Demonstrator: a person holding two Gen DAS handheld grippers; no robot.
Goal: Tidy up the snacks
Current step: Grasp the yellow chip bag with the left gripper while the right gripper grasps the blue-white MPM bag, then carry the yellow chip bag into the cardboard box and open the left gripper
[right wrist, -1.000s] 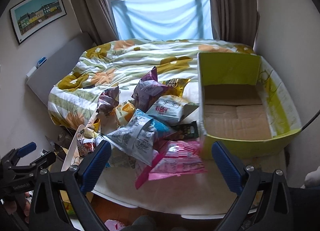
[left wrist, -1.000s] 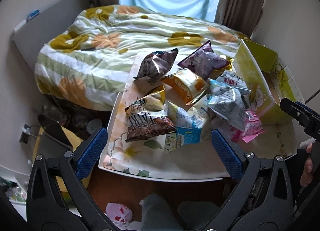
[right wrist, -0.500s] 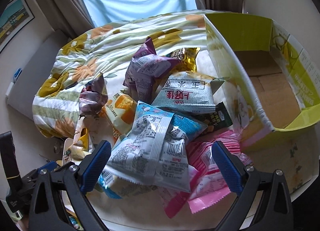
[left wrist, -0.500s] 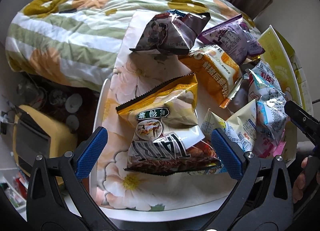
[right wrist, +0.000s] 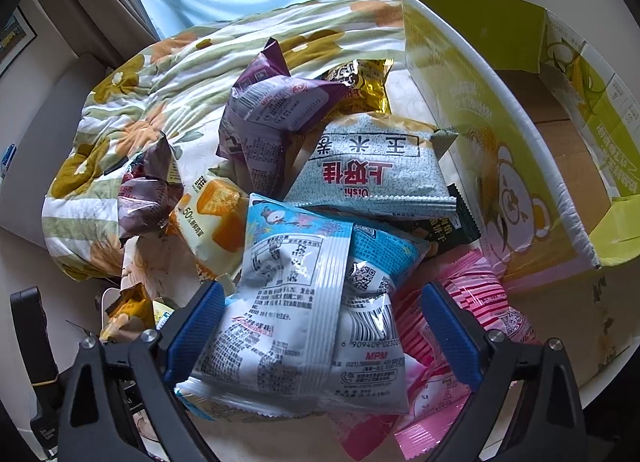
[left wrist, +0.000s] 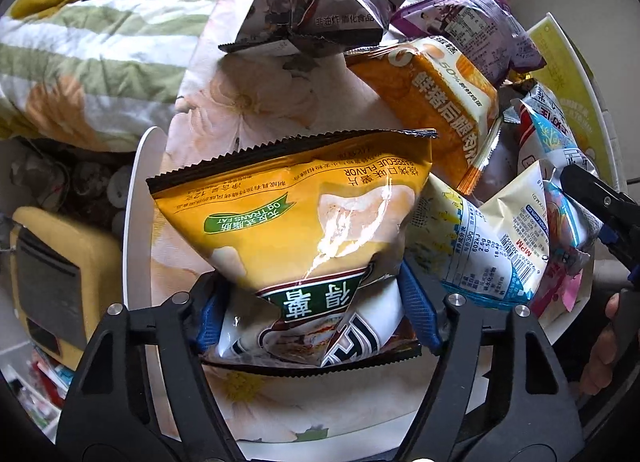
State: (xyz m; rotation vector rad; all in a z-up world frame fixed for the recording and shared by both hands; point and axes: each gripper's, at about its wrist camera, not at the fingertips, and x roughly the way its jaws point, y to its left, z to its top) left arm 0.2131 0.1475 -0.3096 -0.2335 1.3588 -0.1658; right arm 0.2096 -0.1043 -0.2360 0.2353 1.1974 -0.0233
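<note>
Closing on a crinkled yellow foil chip bag (left wrist: 304, 218), the left claw (left wrist: 316, 310) has both blue pads against its lower end on the floral-cloth counter (left wrist: 240, 102). Right claw (right wrist: 320, 326) stands wide around a white-and-blue printed snack packet (right wrist: 296, 302), pads apart. Beyond sits a yellow-green cardboard box (right wrist: 500, 166).

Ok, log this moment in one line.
left gripper: closing, yellow chip bag between pads | right gripper: open, straddling white-blue packet | green box: empty

yellow chip bag (left wrist: 304, 218): glossy foil | box (right wrist: 520, 166): matt cardboard | quilt (right wrist: 132, 110): probably cotton
</note>
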